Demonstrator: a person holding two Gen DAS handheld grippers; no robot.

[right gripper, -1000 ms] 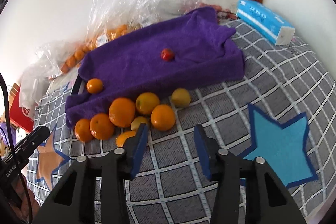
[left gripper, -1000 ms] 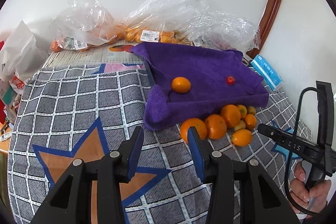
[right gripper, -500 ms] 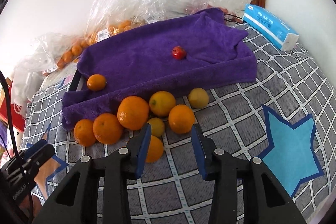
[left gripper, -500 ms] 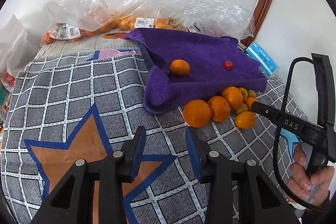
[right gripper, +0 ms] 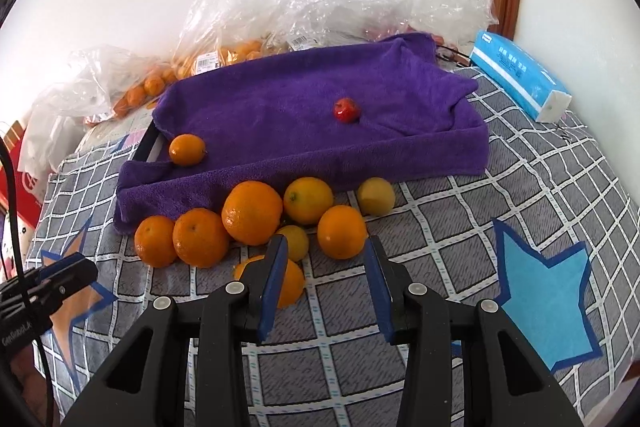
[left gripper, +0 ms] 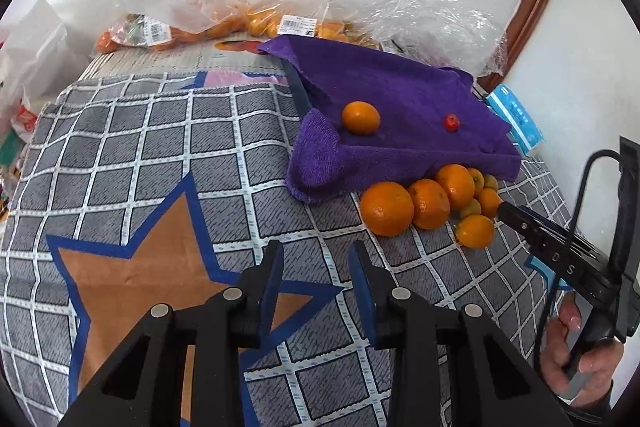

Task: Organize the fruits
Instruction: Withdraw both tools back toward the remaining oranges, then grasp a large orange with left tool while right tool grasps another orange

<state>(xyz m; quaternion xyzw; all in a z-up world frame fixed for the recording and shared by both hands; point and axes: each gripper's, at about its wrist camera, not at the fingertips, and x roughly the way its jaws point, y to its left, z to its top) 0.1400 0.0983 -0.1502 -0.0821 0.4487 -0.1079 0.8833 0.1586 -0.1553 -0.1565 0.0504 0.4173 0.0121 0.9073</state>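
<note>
A purple towel [right gripper: 304, 123] covers a tray on the checked cloth; it also shows in the left wrist view [left gripper: 400, 107]. On it lie a small orange [right gripper: 187, 149] [left gripper: 360, 117] and a small red fruit [right gripper: 346, 109] [left gripper: 451, 122]. Several oranges and yellow citrus lie loose in front of it, among them a big orange [right gripper: 252, 213] [left gripper: 387, 208] and another orange [right gripper: 342, 231]. My right gripper [right gripper: 325, 247] is open and empty, just short of that orange. My left gripper [left gripper: 316, 255] is open and empty over the cloth, left of the pile.
Clear plastic bags of oranges [right gripper: 224, 55] [left gripper: 248, 23] lie along the wall behind the towel. A blue tissue pack [right gripper: 520, 81] sits at the right by the wall. White bags [left gripper: 28, 59] stand at the left edge. The checked cloth [left gripper: 140, 155] spreads to the left.
My right gripper has moved forward, closer to the loose oranges. My left gripper has pulled back and left, so the pile sits further to its right. Both stay open.
</note>
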